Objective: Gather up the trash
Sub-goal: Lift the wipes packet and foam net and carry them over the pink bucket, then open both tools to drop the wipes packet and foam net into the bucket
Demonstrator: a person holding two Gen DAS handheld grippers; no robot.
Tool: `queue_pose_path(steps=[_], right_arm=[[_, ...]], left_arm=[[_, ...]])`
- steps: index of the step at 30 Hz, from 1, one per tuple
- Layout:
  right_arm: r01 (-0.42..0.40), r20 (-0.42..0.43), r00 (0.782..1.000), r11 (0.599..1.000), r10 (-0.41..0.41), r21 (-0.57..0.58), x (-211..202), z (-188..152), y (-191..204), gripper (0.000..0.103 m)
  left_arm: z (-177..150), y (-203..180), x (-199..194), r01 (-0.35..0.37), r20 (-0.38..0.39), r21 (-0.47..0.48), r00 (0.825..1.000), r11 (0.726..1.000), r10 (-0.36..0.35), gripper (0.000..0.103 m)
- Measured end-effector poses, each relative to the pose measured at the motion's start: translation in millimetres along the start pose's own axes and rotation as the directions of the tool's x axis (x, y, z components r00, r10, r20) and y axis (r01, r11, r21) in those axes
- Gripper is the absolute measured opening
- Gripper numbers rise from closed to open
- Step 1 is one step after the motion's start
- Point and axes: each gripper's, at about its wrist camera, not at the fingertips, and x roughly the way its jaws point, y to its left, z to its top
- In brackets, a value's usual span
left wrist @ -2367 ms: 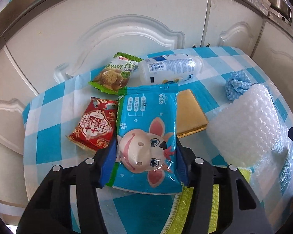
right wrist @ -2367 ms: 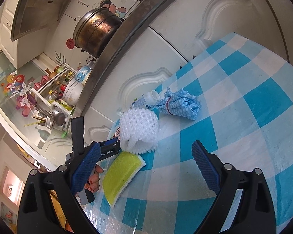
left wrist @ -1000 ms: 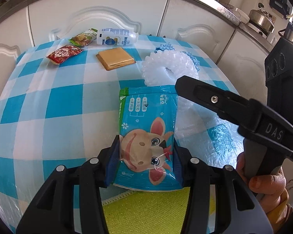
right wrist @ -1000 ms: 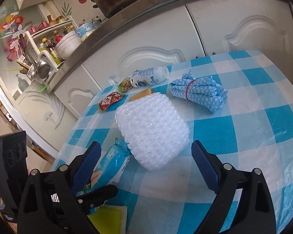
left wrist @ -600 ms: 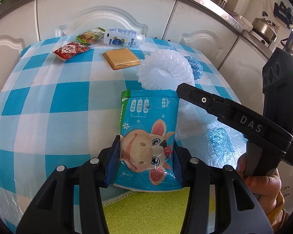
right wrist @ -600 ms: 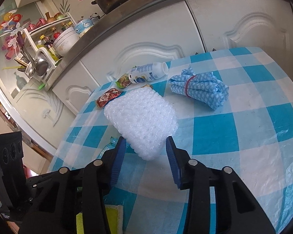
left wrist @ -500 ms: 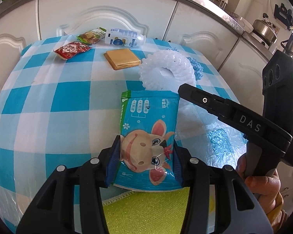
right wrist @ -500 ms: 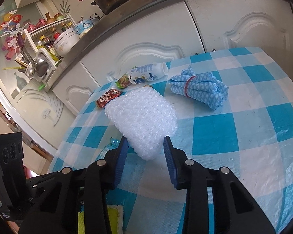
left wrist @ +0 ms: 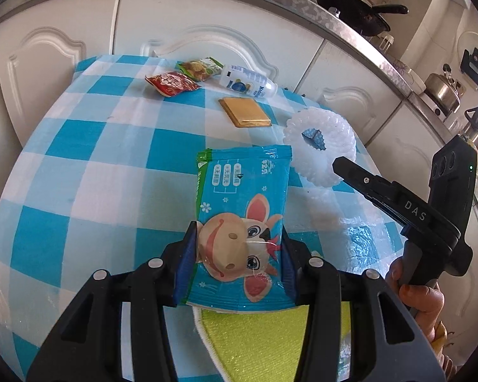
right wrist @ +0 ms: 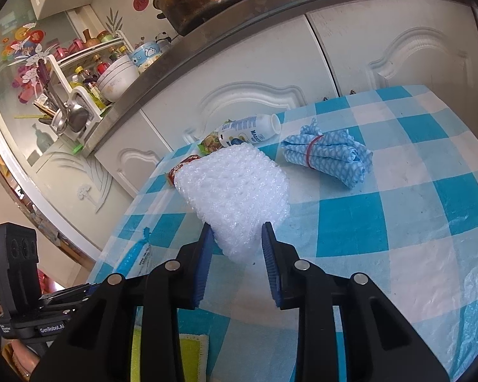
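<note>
Blue-checked table [left wrist: 111, 172] under snack packets [left wrist: 172, 83], bottle [left wrist: 248, 82], gold packet [left wrist: 244, 112], rolled cloth [right wrist: 328, 154], green sponge [left wrist: 258, 340].

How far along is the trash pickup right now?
Nothing looks binned yet; no bin is in view. In hand: the left gripper clamps the blue cartoon packet, and the right gripper is closing on the white foam net. Left on the table: red wrapper, green snack wrapper, white bottle, gold packet.
</note>
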Motion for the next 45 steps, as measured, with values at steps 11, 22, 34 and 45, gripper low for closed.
queue_pose_path(steps=[11, 22, 34, 45], right_arm=[[-0.063, 0.046, 0.997, 0.998, 0.063, -0.004, -14, -2, 4, 0.033], [-0.159, 0.072, 0.984, 0.984, 0.164, -0.075, -37, -6, 62, 0.033], [-0.266, -0.149, 0.961, 0.922, 0.232, -0.282, -8, -53, 197, 0.033], [-0.388, -0.376, 0.897, 0.822, 0.233, -0.417, 42, -105, 311, 0.033]], left_arm=[[-23, 46, -66, -0.057, 0.09, -0.068, 0.994, 0.996, 0.063, 0.047], [-62, 126, -142, -0.193, 0.15, -0.196, 0.963, 0.961, 0.224, 0.047], [-110, 227, -176, -0.295, 0.127, -0.392, 0.921, 0.871, 0.369, 0.047], [-138, 279, -176, -0.266, 0.123, -0.508, 0.919, 0.819, 0.374, 0.047]])
